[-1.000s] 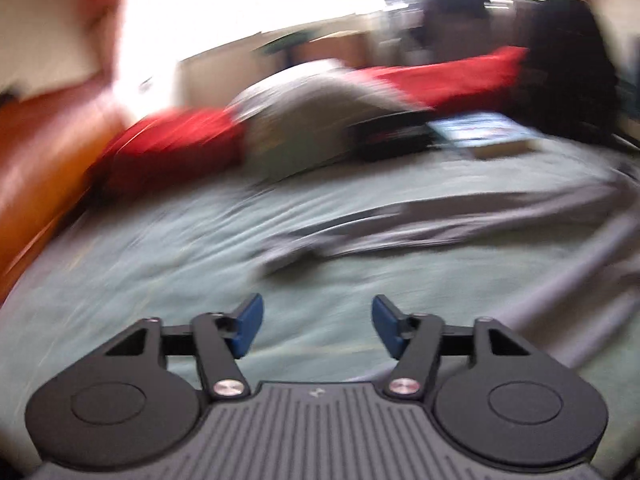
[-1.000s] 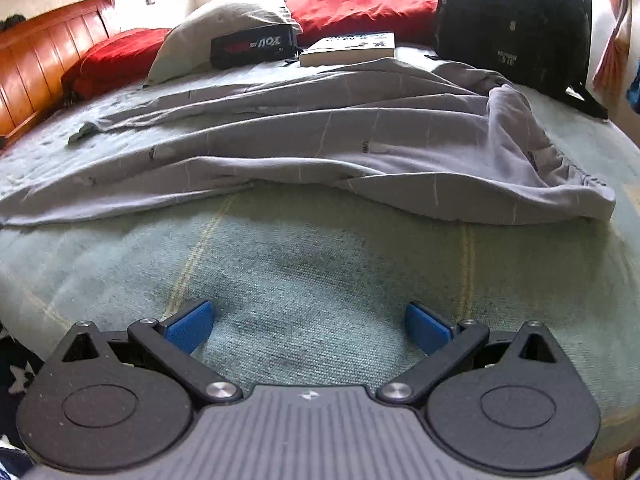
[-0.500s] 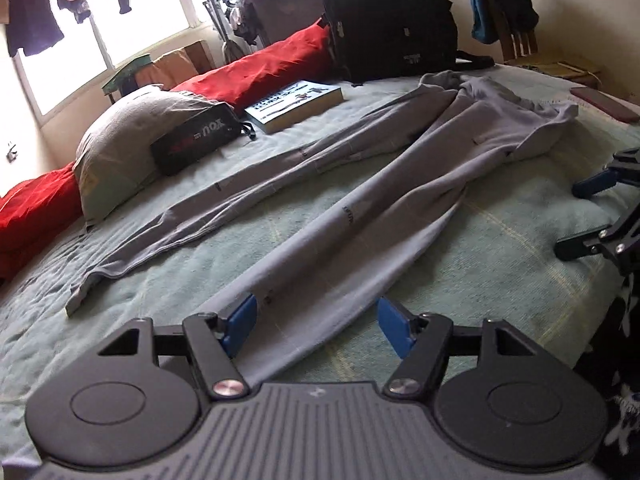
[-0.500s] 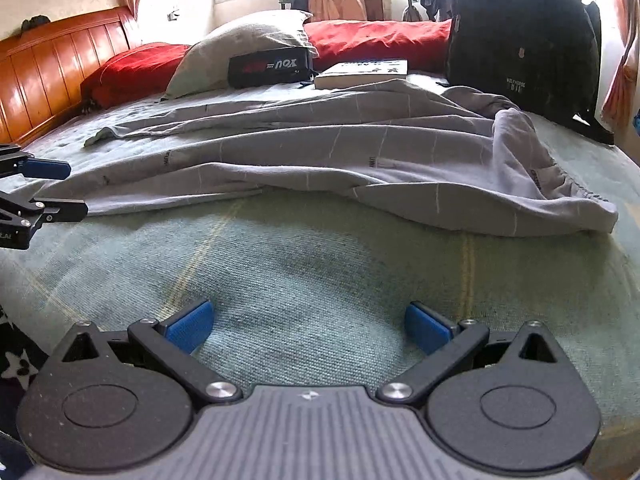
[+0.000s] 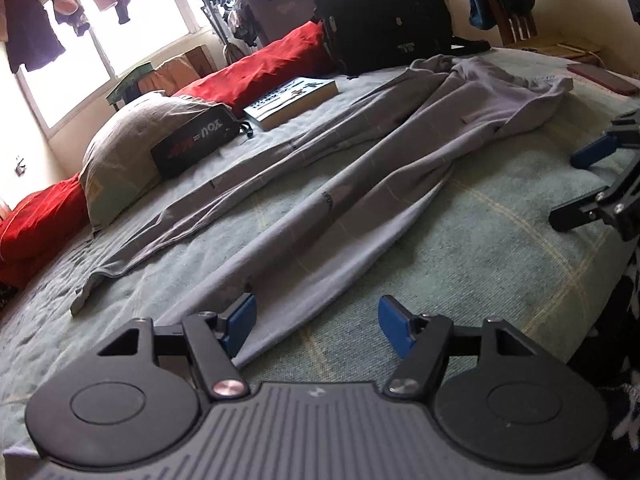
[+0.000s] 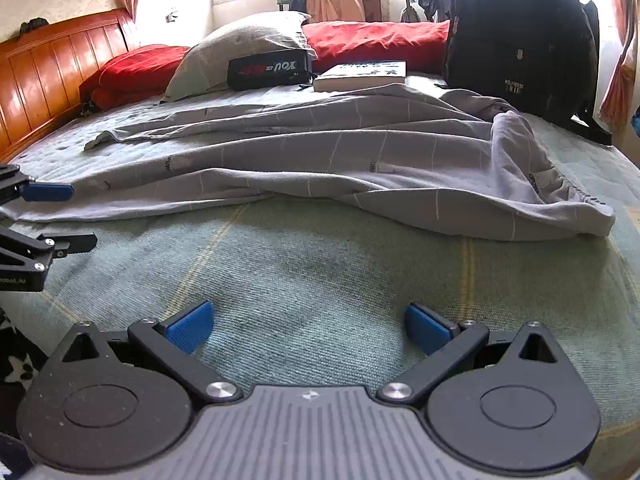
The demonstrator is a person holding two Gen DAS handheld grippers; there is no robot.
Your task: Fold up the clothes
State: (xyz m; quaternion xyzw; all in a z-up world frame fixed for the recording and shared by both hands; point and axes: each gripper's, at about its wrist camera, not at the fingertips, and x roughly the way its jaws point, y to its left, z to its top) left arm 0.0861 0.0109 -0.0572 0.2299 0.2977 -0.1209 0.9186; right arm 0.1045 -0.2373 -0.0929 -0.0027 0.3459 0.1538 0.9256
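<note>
The left gripper (image 5: 316, 320) stands wide, its blue pads either side of the near hem of one leg of the grey, thin-lined cotton trousers (image 5: 360, 184), not yet pressing on the cloth; the right gripper (image 6: 308, 326) is likewise wide and holds nothing, poised over bare bedcover just short of the waistband end of the trousers (image 6: 360, 160). I judge this to be the opening step: lining up for the first grasp, with no fold made. The next move seems to call for the left pads to close on the hem and the right gripper to advance to the waistband, so the two can lift together; the cloth is limp and rumpled, so a shallow pinch may slip. The trousers lie spread lengthwise across a pale green woven bedcover (image 6: 320, 272). Beyond them sit a grey pillow (image 6: 240, 48) bearing a black pouch (image 6: 268, 69), a thick book (image 5: 292, 100), red cushions (image 6: 376, 38), a black backpack (image 6: 516, 36), a wooden headboard (image 6: 56, 76) and a bright window (image 5: 132, 40) hung with laundry.
</note>
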